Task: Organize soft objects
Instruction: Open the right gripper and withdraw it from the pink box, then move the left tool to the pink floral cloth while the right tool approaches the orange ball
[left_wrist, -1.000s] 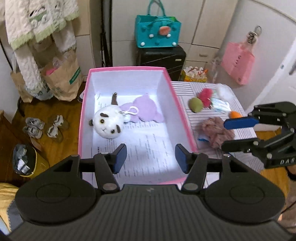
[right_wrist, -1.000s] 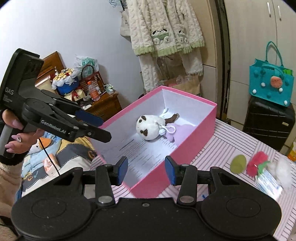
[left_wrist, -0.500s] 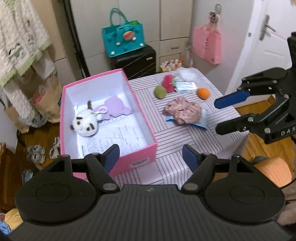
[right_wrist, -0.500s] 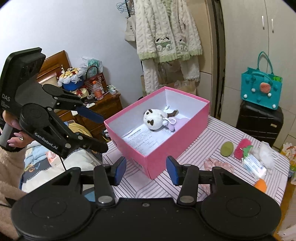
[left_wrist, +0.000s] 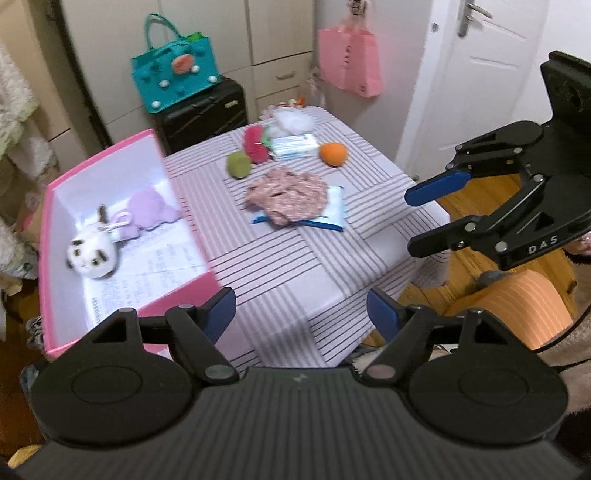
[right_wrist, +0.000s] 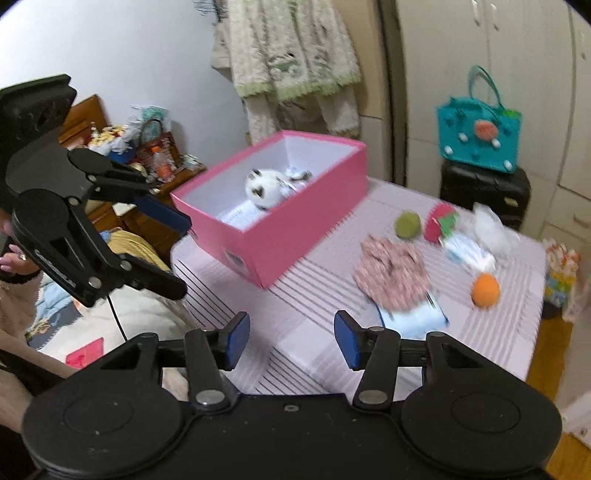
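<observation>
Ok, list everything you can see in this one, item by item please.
pink box: one, pink, table's left side
panda plush: one, white and black, inside the box
purple plush: one, lilac, inside the box, beside the panda
printed paper: one, white, box floor
green ball: one, table
red plush: one, table, beside the green ball
orange ball: one, table
mottled pink cloth: one, atop a blue-edged packet
white fluff: one, table's far edge
teal bag: one, on a black suitcase
left gripper: black, blue pads, open, empty
right gripper: black, jaws opening, empty
</observation>
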